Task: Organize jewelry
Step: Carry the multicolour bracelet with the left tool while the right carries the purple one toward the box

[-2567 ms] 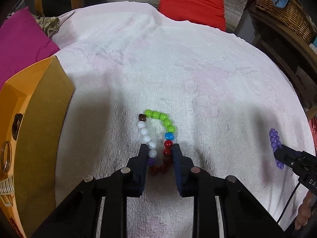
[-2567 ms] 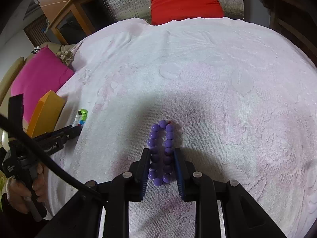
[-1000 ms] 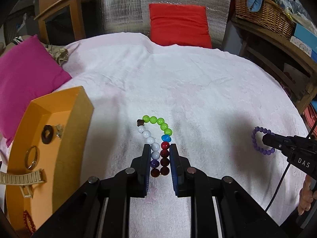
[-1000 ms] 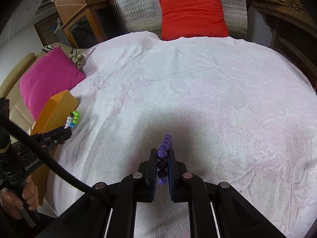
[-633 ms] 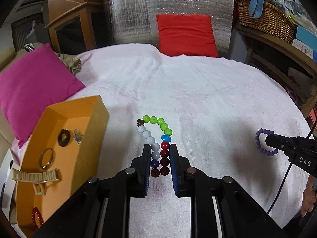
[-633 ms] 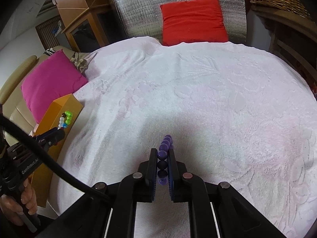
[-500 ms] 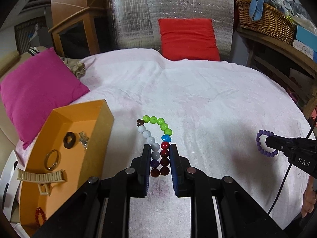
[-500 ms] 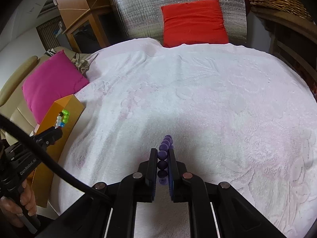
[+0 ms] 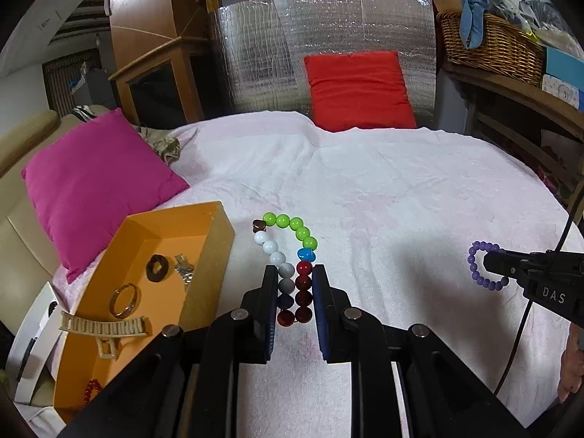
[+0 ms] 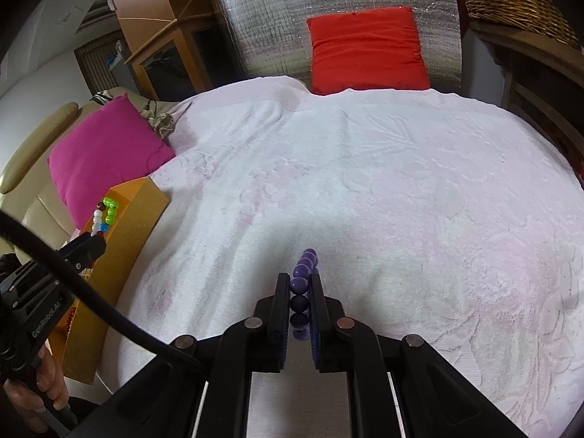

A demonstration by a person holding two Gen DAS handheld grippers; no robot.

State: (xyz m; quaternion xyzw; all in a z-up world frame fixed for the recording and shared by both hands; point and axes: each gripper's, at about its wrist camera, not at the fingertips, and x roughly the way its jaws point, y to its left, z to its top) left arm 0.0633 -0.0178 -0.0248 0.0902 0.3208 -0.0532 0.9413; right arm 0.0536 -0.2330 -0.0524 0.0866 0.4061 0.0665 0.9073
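- Multicolour bead bracelet [image 9: 288, 266]: clamped in left tool [image 9: 292, 292], pads pinching the dark red/white end; rest of loop sticks out fwd past the tips, off the bed. Sits just right of the orange box [image 9: 204, 277], level w/ its near long wall.
- Purple bead bracelet [image 10: 302, 292]: clamped in right tool [image 10: 297, 301], jaws nearly together, beads stacked edge-on betw. pads. Well right of the box, over the white bedspread [image 10: 365, 182].
- Change vs. a few sec ago: both bracelets lay flat on the bedspread w/ jaws apart around them; now both gripped and lifted. Left tool has since risen and tipped up, so box interior has come into view. Right tool barely moved over last sec.
- Meaning (judgement): pick-up done for both; next is carry + drop into box, left first as it's closest.
- Left view only: box contents – ring [image 9: 124, 301], beige hair claw [image 9: 104, 330], dark round piece [image 9: 157, 267], red beads [image 9: 91, 390] at near end; purple loop seen side-on as an open ring.
- Right view only: outer box wall, person's hand [image 10: 47, 383] on the left tool's handle; box inside hidden.
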